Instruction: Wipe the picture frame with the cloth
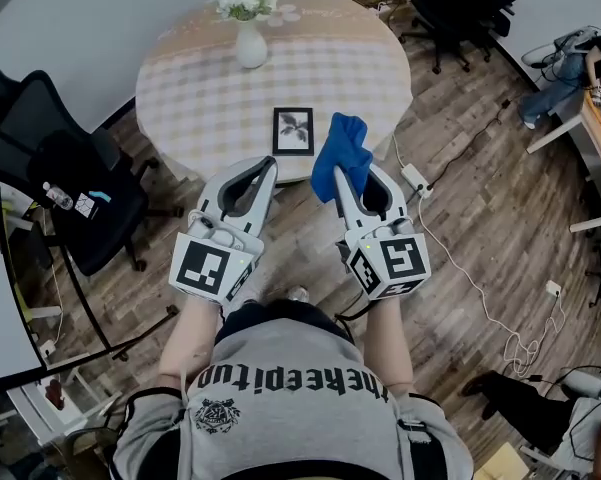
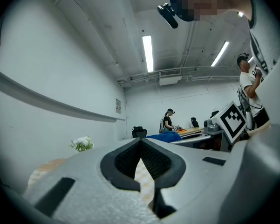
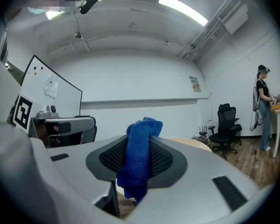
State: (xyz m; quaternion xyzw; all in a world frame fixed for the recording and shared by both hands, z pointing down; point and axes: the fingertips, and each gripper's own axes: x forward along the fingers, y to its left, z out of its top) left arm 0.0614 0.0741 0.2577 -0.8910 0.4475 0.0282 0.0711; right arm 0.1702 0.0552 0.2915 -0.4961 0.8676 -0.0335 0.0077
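Note:
A small black picture frame (image 1: 293,131) with a plant print lies flat near the front edge of the round table (image 1: 210,88). My right gripper (image 1: 352,173) is shut on a blue cloth (image 1: 340,154), held raised just right of the frame; in the right gripper view the blue cloth (image 3: 139,158) hangs pinched between the jaws. My left gripper (image 1: 268,167) is shut with nothing in it, its tips at the table's front edge, just below the frame. In the left gripper view the jaws (image 2: 140,158) meet on nothing.
A white vase of flowers (image 1: 249,30) stands at the table's far side. A black office chair (image 1: 65,183) is at the left, more chairs (image 1: 470,8) at the back right. A cable with a power strip (image 1: 416,179) runs over the wooden floor. People stand at desks at the right.

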